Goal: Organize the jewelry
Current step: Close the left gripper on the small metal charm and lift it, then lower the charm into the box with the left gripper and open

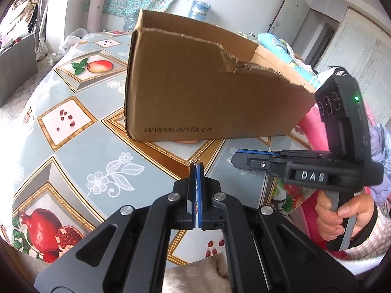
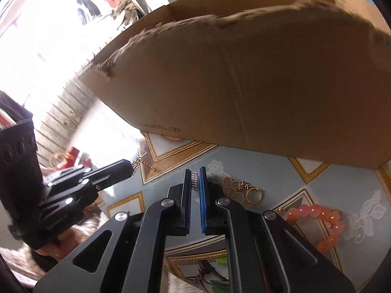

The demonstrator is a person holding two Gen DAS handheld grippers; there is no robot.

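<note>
Grippers angle down toward box (image 1: 195, 92): left gripper (image 1: 196, 164) pinches chain (image 2: 140, 162).

Your left gripper (image 1: 197, 164) pinches a thin chain (image 1: 194, 161) at its tip. Cardboard box (image 1: 195, 92) at twelve o'clock; right gripper (image 1: 233, 157) at three.

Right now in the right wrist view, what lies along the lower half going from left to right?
Left gripper pinching a small silver chain → right gripper with a small silver piece between its jaws → gold rings on the table → pink bead bracelet.
</note>
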